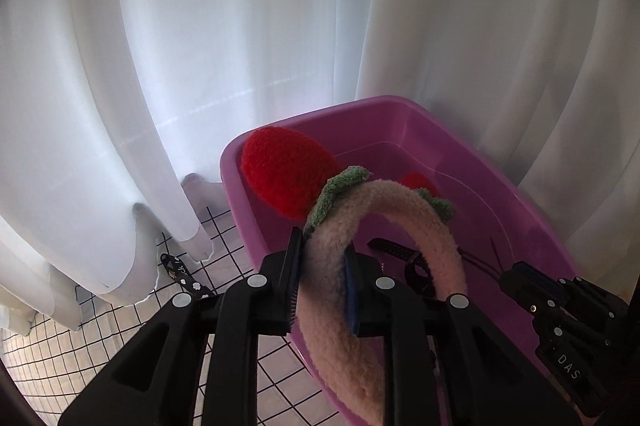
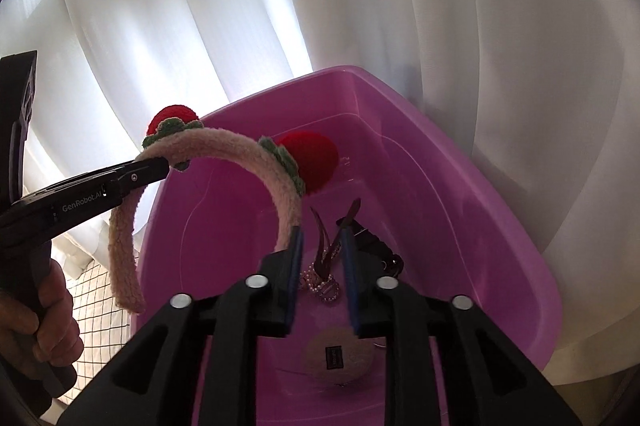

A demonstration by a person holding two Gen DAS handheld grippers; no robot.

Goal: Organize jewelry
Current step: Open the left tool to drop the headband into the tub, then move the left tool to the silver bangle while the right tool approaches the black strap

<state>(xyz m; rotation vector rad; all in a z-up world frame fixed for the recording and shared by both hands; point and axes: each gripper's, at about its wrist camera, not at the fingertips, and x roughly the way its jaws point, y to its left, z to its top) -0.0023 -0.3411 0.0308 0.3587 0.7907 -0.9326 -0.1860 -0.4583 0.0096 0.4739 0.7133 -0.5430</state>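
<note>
— Closest to the left wrist lens, what sits between the fingers?

— Fuzzy pink headband (image 1: 384,222), pinched by the left gripper (image 1: 322,266), which is clamped on the band low in the frame; its red pompoms (image 1: 286,171) rise toward the centre, over the purple bin (image 1: 472,161).

— And the right gripper (image 2: 322,262)?

— Lower centre of its own view, fingers parted with nothing between them, hanging above the bin's inside. Past them lie a brown hair clip (image 2: 324,246), a pearl bracelet (image 2: 324,286) and a round beige puff (image 2: 340,358).

— Background?

— White curtain (image 2: 280,5) across the top; gridded cloth (image 1: 60,354) at lower left.
</note>
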